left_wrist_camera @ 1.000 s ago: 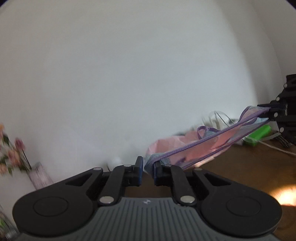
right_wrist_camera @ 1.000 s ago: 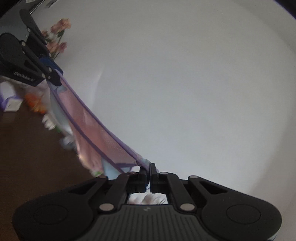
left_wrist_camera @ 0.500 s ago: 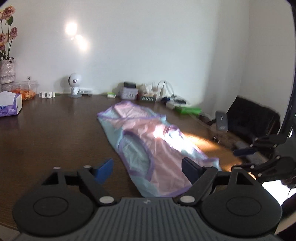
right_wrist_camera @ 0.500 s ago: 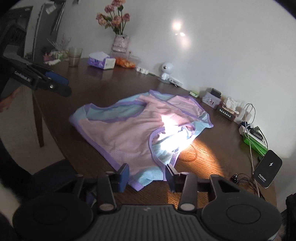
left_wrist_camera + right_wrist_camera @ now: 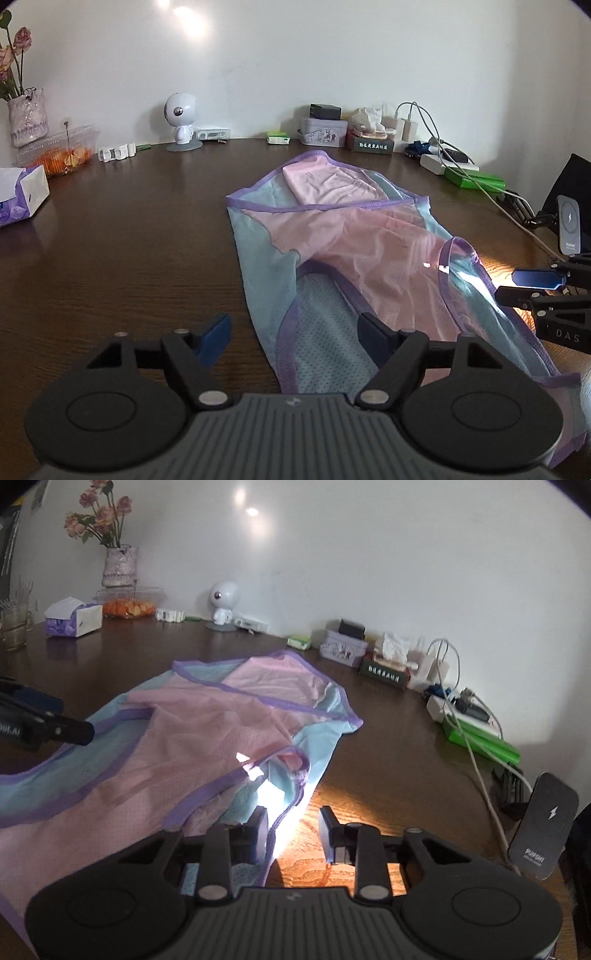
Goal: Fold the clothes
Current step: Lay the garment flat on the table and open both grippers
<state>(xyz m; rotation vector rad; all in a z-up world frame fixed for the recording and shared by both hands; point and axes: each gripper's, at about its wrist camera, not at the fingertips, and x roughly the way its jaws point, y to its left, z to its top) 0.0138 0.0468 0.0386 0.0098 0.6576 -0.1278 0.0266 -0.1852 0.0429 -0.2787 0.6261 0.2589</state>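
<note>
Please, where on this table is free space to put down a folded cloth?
Bare wood lies left of the garment, between it and the tissue box, and on its right, toward the cables. The back edge by the wall is crowded: robot figure, tins, chargers.

Left gripper (image 5: 293, 332) black linkage arms, silver screws, blue pads, ribbed grey body, right gripper (image 5: 293, 829) alike
</note>
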